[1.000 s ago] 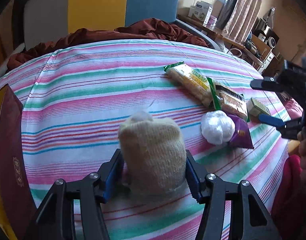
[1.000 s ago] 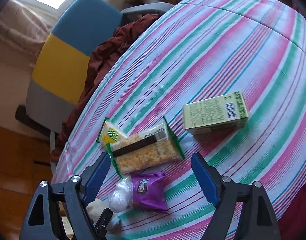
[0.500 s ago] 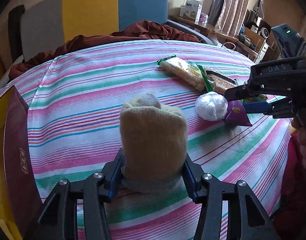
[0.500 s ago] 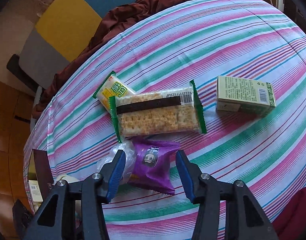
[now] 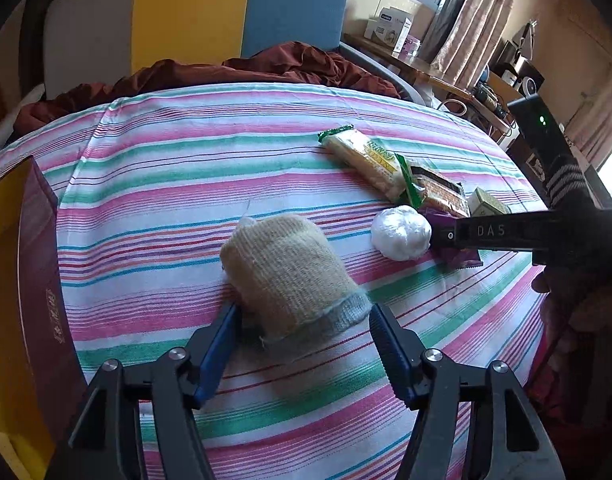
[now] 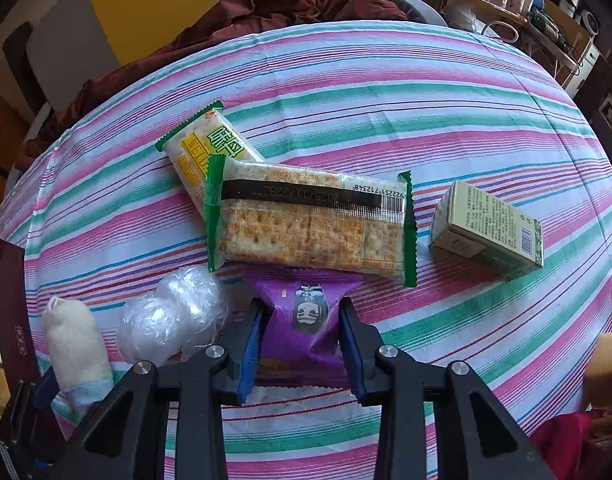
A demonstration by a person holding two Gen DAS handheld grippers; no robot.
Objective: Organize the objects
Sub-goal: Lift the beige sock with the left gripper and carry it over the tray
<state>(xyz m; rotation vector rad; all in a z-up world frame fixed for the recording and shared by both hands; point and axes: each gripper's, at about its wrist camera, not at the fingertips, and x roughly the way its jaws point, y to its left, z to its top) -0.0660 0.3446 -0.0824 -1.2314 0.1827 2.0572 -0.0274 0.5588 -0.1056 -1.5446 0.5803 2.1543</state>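
Striped cloth (image 5: pixel 178 168) in pink, green and white covers the table, with a yellow, blue and grey chair (image 5: pixel 194 12) and a dark red blanket (image 5: pixel 226 72) at its far side.

From the left wrist view, the left gripper (image 5: pixel 302 344) stands wide, its 2 blue-padded fingers either side of a beige knitted sock roll (image 5: pixel 290 276) lying tilted on the cloth; the left pad sits just beside the roll and the right one is apart from it. A maroon and yellow box (image 5: pixel 30 280) with gold characters stands at the left edge. To the right, a white plastic-wrapped ball (image 5: pixel 401 232) lies near the purple snack packet (image 5: pixel 453 248), and the right gripper's black body, marked "DAS", reaches in over that packet. Beyond lie a green-edged wafer pack (image 5: pixel 361 156) and a cracker pack (image 5: pixel 437 192).

From the right wrist view, the right gripper (image 6: pixel 302 344) is narrowed onto the purple snack packet (image 6: pixel 302 328), both blue pads pressing its sides; a small cartoon face is printed on it. Its far end tucks under the cracker pack (image 6: pixel 309 224), whose black strip reads, upside down, "2025/11/22BZ" and "922251 712348". That pack overlaps the wafer pack (image 6: pixel 202 148), lettered "WEIDE". A pale green carton (image 6: pixel 489 232) with fine print and a barcode lies to the right. Left of the packet sit 2 plastic-wrapped balls (image 6: pixel 174 316) and the sock roll (image 6: pixel 74 344).
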